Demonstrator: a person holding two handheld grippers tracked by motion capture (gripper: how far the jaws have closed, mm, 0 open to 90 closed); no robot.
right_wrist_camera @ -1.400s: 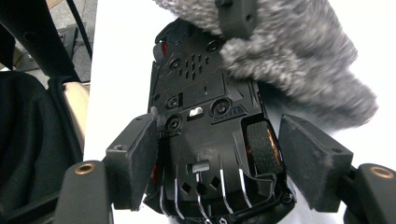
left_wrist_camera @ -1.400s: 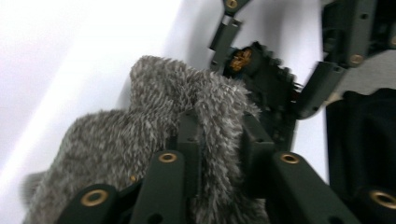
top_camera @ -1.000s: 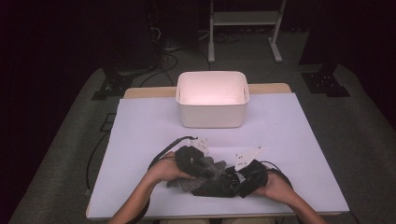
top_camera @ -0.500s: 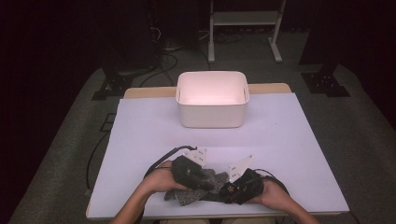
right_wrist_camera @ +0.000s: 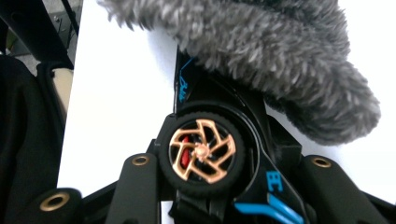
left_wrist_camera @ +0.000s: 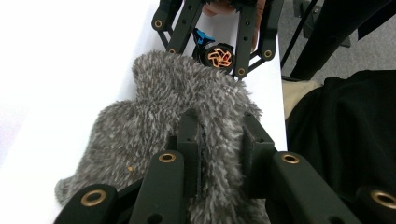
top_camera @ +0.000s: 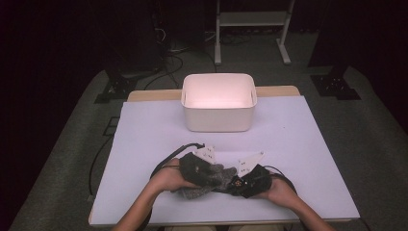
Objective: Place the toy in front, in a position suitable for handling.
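Only the white bin (top_camera: 218,103) blocks the far table (top_camera: 308,144); room lies either side.

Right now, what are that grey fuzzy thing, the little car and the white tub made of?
Grey fuzzy thing: probably fleecy fabric; long fibres stand up. Little car: looks like glossy black plastic, with a metallic copper wheel. White tub: likely matte plastic, with smooth walls.
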